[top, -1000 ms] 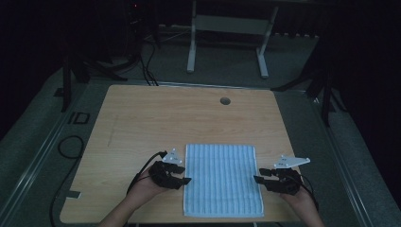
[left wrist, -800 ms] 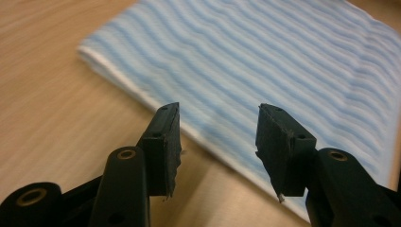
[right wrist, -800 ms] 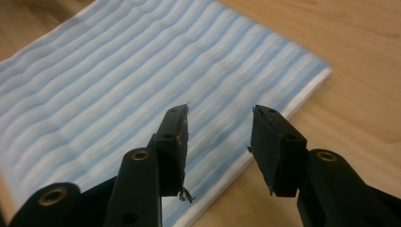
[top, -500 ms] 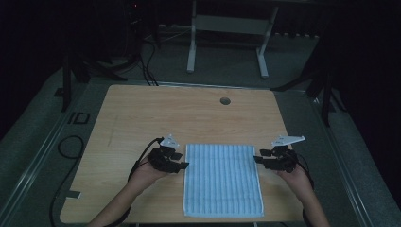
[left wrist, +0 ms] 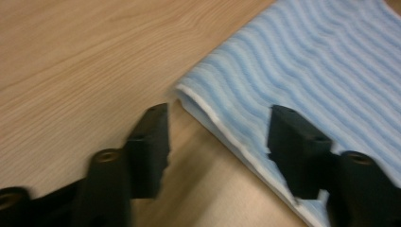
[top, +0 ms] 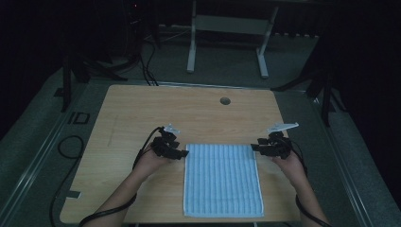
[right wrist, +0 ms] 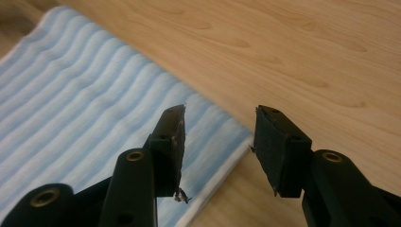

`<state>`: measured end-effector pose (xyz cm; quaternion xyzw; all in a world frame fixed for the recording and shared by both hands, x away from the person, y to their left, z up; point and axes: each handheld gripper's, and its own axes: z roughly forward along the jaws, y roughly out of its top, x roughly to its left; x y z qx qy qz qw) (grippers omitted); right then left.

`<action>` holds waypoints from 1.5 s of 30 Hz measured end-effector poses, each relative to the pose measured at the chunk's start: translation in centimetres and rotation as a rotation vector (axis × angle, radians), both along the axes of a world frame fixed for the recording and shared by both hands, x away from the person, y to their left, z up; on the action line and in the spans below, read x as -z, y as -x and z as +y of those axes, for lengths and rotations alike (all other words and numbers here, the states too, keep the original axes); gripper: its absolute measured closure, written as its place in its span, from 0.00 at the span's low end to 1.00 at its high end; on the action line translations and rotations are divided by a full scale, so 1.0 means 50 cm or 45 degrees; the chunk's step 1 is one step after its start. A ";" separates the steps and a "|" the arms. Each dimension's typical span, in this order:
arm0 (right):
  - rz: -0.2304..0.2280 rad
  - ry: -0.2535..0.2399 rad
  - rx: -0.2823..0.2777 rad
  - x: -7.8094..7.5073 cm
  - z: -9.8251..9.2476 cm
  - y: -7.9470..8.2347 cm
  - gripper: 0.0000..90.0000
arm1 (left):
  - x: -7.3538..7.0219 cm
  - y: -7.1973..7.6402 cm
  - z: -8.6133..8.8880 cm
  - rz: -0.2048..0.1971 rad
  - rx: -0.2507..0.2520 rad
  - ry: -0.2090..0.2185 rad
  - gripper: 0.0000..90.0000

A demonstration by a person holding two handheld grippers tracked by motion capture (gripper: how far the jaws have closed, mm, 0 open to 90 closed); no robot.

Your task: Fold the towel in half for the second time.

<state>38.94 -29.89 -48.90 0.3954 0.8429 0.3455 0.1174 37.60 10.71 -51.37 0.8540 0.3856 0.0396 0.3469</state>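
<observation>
A light blue striped towel (top: 222,179) lies flat on the wooden table (top: 142,109), near its front edge. My left gripper (top: 183,153) is at the towel's far left corner. In the left gripper view that gripper (left wrist: 220,137) stands open, its jaws having just been opening; the folded towel edge (left wrist: 213,118) runs between them untouched, with one jaw over the cloth and the other over bare wood. My right gripper (top: 254,147) is at the far right corner. The right gripper (right wrist: 220,137) is open too, straddling the towel corner (right wrist: 208,118) without pressing on it.
A round cable hole (top: 225,100) sits near the table's far edge. Black cables (top: 66,146) trail over the floor at the left. A white frame (top: 227,23) stands on the floor beyond the table. Bare wood stretches from the towel to the far edge.
Both hands have slid away from the person along the towel's side edges, from about its middle up to its far corners. The towel has not moved.
</observation>
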 end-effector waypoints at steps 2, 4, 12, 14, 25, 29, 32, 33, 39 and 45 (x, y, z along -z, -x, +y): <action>0.021 0.005 0.008 0.003 0.002 -0.016 0.59 | 0.005 -0.025 -0.010 -0.002 -0.011 -0.016 0.40; 0.037 0.015 0.028 0.010 0.004 -0.033 0.59 | 0.006 -0.033 -0.013 -0.003 -0.020 -0.030 0.40; 0.166 0.037 0.038 0.063 0.015 -0.067 0.57 | 0.030 -0.085 -0.018 0.081 -0.016 -0.008 0.44; 0.176 0.050 0.035 0.072 0.016 -0.065 0.59 | 0.042 -0.093 -0.027 0.118 -0.017 -0.026 0.48; 0.183 0.095 -0.018 0.080 0.022 -0.061 0.96 | 0.053 -0.093 -0.069 0.096 0.065 -0.005 0.85; 0.151 0.096 -0.012 0.066 0.022 -0.062 0.97 | 0.037 -0.094 -0.064 0.070 0.049 0.030 0.95; 0.133 0.074 -0.004 0.055 0.019 -0.063 0.98 | 0.026 -0.099 -0.059 0.063 0.044 0.042 0.96; 0.118 0.064 0.002 0.043 0.020 -0.067 0.98 | 0.013 -0.102 -0.057 0.027 0.047 0.023 0.95; 0.053 0.065 0.018 -0.001 0.031 -0.083 0.98 | -0.039 -0.118 -0.051 -0.042 0.051 0.022 0.95; -0.019 0.015 0.015 -0.054 0.030 -0.085 0.98 | -0.099 -0.117 -0.030 -0.117 0.065 0.056 0.95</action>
